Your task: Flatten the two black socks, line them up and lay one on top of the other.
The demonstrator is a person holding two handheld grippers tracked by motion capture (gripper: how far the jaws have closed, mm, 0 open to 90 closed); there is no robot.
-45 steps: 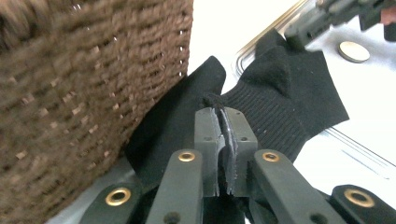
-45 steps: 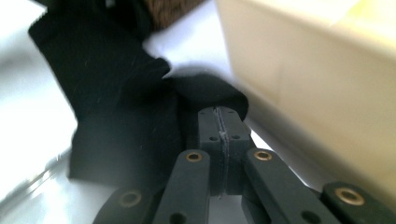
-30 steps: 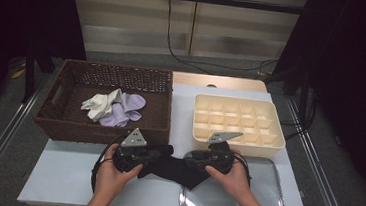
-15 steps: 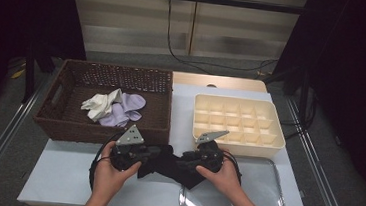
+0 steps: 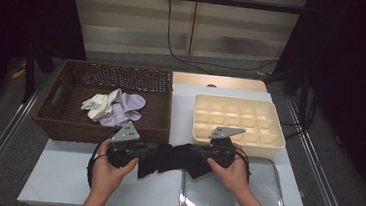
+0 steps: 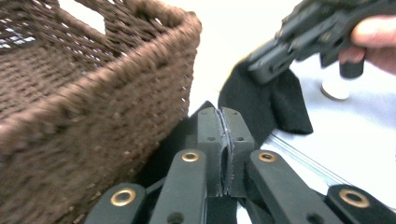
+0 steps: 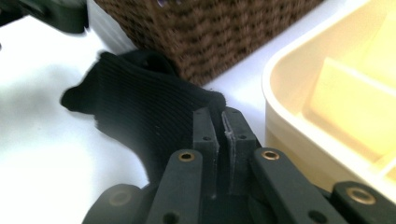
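I am clamping both my left gripper and right gripper on the black sock, hiding its ends beside the wicker basket.

High overview, two close tool-mounted views

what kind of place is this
Probably a lab recording station, not a home: a pale blue worktable with a brown wicker basket, a cream compartment tray, dark curtains and floor cables.

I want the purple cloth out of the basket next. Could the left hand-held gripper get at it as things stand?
Probably not yet: the left hand-held gripper is shut on the black cloth, and the basket wall stands before the purple cloth.
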